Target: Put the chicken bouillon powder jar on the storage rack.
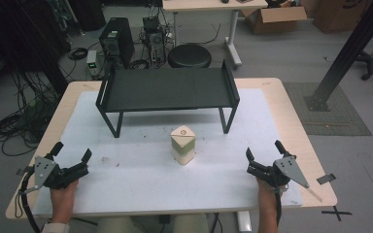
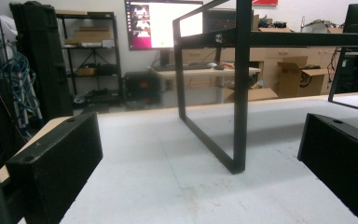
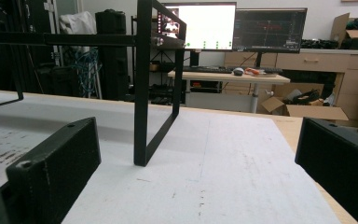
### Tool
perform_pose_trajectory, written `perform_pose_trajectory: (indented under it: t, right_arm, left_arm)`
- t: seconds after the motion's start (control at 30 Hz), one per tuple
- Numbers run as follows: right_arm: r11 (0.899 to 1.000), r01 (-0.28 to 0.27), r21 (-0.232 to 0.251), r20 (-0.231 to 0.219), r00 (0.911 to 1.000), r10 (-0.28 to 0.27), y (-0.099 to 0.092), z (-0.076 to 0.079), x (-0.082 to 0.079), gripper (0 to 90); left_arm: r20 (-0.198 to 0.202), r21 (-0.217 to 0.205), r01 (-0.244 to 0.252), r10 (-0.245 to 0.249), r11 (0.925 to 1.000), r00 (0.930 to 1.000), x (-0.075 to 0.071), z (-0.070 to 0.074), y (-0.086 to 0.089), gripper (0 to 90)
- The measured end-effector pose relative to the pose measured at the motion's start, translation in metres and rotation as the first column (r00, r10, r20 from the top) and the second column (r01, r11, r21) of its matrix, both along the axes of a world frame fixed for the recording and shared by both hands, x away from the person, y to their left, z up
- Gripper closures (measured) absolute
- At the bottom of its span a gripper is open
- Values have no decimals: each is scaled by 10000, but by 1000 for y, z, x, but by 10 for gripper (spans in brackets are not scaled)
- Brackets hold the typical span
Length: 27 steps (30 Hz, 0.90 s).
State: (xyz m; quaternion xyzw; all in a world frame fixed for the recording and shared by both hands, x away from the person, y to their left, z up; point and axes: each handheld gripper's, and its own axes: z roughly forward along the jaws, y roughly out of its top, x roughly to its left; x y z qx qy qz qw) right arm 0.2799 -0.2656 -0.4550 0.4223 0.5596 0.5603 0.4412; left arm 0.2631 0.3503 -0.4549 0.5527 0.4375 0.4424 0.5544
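A cream and green three-cornered box [image 1: 183, 144] stands upright on the white mat [image 1: 141, 170], just in front of a black metal shelf rack [image 1: 167, 90]. My left gripper [image 1: 71, 154] rests near the table's front left, open, nothing between its jaws. My right gripper [image 1: 263, 151] sits at the front right, also open and empty. In the left gripper view the rack's leg frame [image 2: 239, 112] stands ahead between the wide jaws of my left gripper [image 2: 200, 154]. In the right gripper view the rack's other leg frame [image 3: 142, 93] rises ahead, left of centre, beyond my right gripper [image 3: 198, 154].
Behind the table stand a round black stool [image 1: 189, 56], a computer tower [image 1: 116, 41] and tangled cables [image 1: 14, 126]. A black post [image 1: 349, 48] rises at the right. Another desk [image 1: 213, 6] and cardboard boxes [image 1: 272, 19] lie farther back. A strip of tape [image 1: 326, 178] marks the table's right corner.
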Motion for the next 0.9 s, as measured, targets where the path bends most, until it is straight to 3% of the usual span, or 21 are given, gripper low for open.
perform_pose_trajectory:
  t: [0.33, 0.5, 0.9]
  right_arm:
    - [9998, -187, 33, -351, 9992, 188, -2, 2, 3, 0]
    - [9996, -290, 37, -343, 9990, 292, -2, 13, 4, 0]
    - [9883, -1516, -172, -351, 9879, 1509, 23, 45, 8, 0]
  left_arm:
    - [-3, 5, 6, -6, 10000, 10000, 0, 0, 0, 3]
    - [10, -16, 8, -8, 10000, 10000, 0, 0, 0, 3]
    - [20, -12, -4, 4, 10000, 10000, 0, 0, 0, 3]
